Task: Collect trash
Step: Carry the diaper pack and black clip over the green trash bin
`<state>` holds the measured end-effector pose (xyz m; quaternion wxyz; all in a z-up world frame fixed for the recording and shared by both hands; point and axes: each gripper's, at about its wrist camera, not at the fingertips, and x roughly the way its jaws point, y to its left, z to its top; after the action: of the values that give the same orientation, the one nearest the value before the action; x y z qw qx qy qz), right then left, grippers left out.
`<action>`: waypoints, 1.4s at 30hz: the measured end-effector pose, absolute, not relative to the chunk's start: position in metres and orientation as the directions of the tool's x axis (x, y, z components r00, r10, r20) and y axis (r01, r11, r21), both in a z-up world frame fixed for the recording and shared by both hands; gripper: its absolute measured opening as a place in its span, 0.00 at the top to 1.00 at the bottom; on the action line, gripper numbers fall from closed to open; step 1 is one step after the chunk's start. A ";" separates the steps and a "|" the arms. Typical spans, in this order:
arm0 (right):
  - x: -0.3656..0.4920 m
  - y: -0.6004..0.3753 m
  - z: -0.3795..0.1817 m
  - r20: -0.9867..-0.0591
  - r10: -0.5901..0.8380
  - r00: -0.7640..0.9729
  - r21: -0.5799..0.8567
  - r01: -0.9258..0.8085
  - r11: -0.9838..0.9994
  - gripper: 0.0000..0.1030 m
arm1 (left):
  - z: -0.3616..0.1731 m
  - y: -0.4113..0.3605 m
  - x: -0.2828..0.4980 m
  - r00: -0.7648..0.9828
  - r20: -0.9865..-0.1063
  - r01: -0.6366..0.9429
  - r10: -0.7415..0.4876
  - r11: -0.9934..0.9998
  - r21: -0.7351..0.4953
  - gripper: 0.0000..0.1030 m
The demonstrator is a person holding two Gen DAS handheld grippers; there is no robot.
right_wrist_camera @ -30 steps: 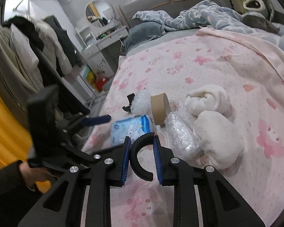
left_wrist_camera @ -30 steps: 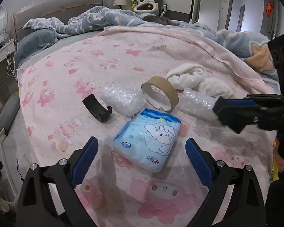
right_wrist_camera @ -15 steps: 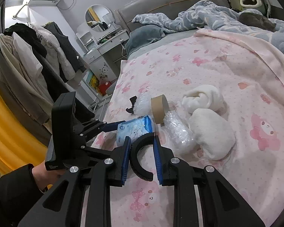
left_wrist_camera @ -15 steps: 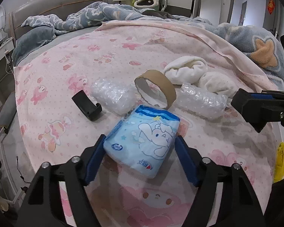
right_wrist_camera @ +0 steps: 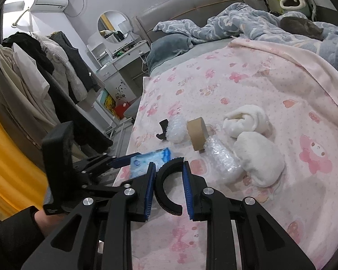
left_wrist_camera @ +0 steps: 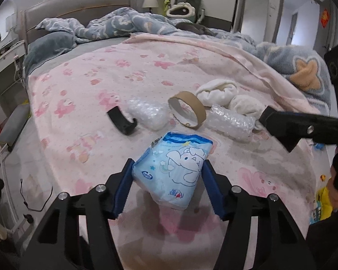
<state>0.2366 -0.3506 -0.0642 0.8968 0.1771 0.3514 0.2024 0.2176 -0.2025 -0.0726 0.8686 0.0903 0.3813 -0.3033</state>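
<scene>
Left gripper [left_wrist_camera: 166, 186] is closing its jaws on the blue tissue pack [left_wrist_camera: 173, 171], pads touching both long edges; right gripper [right_wrist_camera: 169, 186] is clamped on a black C-shaped clip [right_wrist_camera: 166, 189]. The pack lies at the near edge of the pink blanket [left_wrist_camera: 124, 72]. Its long axis runs away from the camera, tilted right. Judgement: squeeze mid-length and lift straight, since the soft pack may sag. Cardboard ring [left_wrist_camera: 188, 108] and 2 bubble-wrap wads [left_wrist_camera: 231, 121] lie just beyond.

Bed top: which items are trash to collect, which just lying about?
Trash:
- blue tissue pack, left gripper jaws closing on it
- black C-shaped piece, in right gripper
- cardboard tape core
- two bubble-wrap wads
- black curved clip

Lying about:
- white rolled cloths
- pink blanket
- blue quilt
</scene>
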 end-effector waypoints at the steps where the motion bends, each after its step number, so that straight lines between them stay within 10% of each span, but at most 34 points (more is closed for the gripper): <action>1: 0.236 -0.346 -0.064 -0.566 0.479 0.671 0.446 -0.239 0.863 0.77 | -0.070 -0.198 0.216 0.530 -0.713 0.589 -0.459 0.804 -0.080 0.39; 42: 0.272 -0.145 -0.081 -0.638 0.576 0.511 0.402 -0.416 0.815 0.77 | -0.129 -0.008 0.200 0.526 -0.843 0.225 -0.115 0.974 0.008 0.39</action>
<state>0.2718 -0.1452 -0.0811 0.8636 0.0991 0.4023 0.2872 0.2002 -0.0077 -0.1290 0.8717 0.0578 0.4768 -0.0974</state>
